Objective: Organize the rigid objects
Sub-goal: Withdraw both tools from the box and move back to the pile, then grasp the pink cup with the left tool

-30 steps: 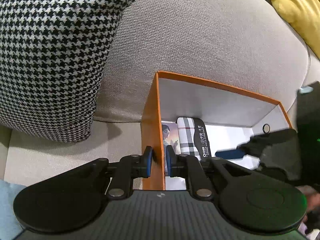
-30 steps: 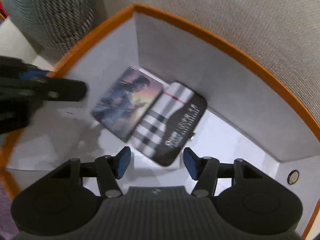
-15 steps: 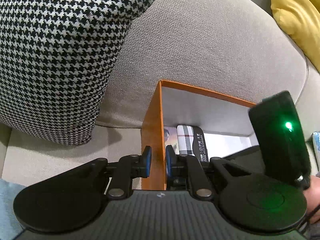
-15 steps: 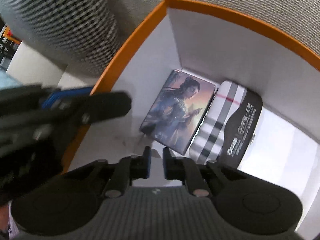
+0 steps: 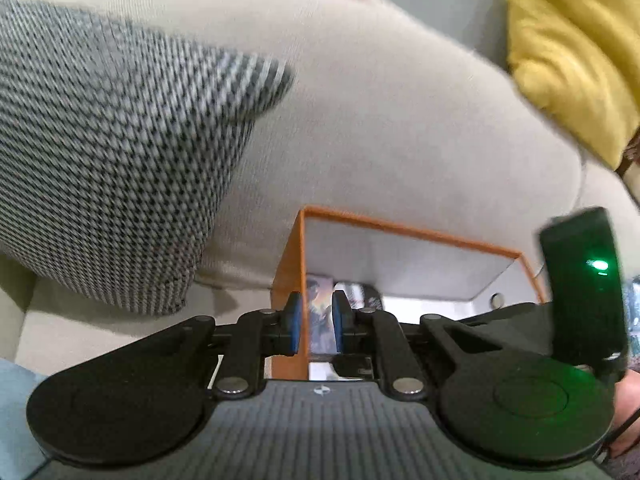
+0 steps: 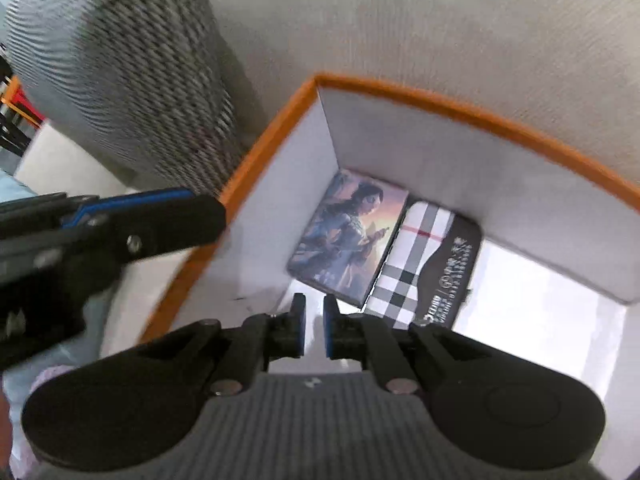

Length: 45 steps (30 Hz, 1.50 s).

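Orange-rimmed box is seen resting on the beige sofa, against its backrest, beside a houndstooth cushion. Two flat items are laid side by side on the box floor in the far left corner: a picture card and a plaid case, edges touching. Left gripper and right gripper are held above the box; both sets of jaws are nearly closed, nothing gripped.

Orange box against beige sofa cushion
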Tool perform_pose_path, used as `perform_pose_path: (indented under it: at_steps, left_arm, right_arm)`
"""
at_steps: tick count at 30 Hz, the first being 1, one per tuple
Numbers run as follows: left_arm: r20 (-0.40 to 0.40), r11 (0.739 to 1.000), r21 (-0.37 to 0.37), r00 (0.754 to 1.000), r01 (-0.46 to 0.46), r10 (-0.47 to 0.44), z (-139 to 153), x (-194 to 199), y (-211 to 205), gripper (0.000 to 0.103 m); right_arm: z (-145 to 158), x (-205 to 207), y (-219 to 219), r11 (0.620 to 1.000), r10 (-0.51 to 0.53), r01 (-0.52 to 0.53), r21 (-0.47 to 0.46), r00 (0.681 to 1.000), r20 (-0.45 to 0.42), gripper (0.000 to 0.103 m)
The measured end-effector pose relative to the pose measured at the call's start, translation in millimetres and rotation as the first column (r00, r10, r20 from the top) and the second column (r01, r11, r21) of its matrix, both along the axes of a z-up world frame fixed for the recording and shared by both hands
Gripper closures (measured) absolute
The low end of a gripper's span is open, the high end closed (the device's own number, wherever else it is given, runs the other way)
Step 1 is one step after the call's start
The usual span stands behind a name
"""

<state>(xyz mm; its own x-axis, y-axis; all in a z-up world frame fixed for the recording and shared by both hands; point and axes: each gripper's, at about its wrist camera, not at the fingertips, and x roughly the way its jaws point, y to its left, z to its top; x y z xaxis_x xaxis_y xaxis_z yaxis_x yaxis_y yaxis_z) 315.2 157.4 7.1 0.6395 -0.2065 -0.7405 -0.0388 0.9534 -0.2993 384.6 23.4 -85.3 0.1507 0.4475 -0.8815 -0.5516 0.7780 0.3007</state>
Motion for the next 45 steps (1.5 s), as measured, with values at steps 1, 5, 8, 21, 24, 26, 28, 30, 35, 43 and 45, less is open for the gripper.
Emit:
perform_pose_path:
  at_steps: [1, 5, 8, 21, 24, 26, 28, 30, 35, 43, 45]
  left_arm:
    - [0.022, 1.0, 0.001, 1.0, 0.003, -0.003, 8, -7, 2, 0.083]
    - [0.094, 1.0, -0.002, 0.995, 0.029, -0.028, 34, -43, 6, 0.074]
    - [0.111, 0.999, 0.013, 0.992, 0.053, -0.054, 43, -74, 5, 0.071]
    - [-0.07, 0.955, -0.114, 0.957, 0.274, -0.283, -1, -174, -73, 0.07]
    - [-0.099, 0.927, -0.108, 0.924, 0.359, -0.369, -12, -186, -95, 0.07]
    - [-0.127, 0.913, -0.095, 0.905, 0.396, -0.406, -22, -193, -110, 0.07]
    - [-0.153, 0.911, -0.086, 0.898, 0.404, -0.412, -32, -198, -124, 0.07]
    - [-0.162, 0.918, -0.089, 0.904, 0.386, -0.396, -35, -197, -131, 0.07]
    - [-0.261, 0.949, -0.18, 0.917, 0.26, -0.301, -53, -187, -148, 0.057]
    - [-0.312, 0.982, -0.034, 0.932, 0.184, -0.185, -65, -169, -186, 0.043]
    - [-0.302, 0.982, 0.0, 0.937, 0.186, -0.178, -64, -167, -193, 0.043]
  right_arm:
    - [10, -5, -10, 1.0, -0.008, 0.007, 0.014, 1.0, 0.029, 0.09]
    - [48, -43, -52, 0.993, -0.071, 0.06, 0.098, 0.991, 0.11, 0.087]
    - [64, -65, -85, 0.985, -0.132, 0.113, 0.133, 0.981, 0.145, 0.074]
    - [14, -183, -214, 0.898, -0.439, 0.439, 0.018, 0.896, 0.066, 0.067]
    - [-4, -205, -232, 0.879, -0.474, 0.475, -0.032, 0.88, 0.043, 0.067]
    - [-9, -218, -241, 0.87, -0.49, 0.49, -0.055, 0.872, 0.024, 0.067]
    - [-13, -224, -246, 0.863, -0.504, 0.504, -0.041, 0.864, 0.0, 0.067]
    - [-11, -227, -248, 0.86, -0.51, 0.51, -0.032, 0.86, 0.007, 0.067]
    - [-11, -223, -246, 0.878, -0.475, 0.477, -0.034, 0.878, 0.05, 0.063]
    - [-17, -208, -251, 0.896, -0.44, 0.443, -0.044, 0.896, 0.053, 0.063]
    - [-20, -205, -252, 0.895, -0.439, 0.442, -0.057, 0.897, 0.059, 0.064]
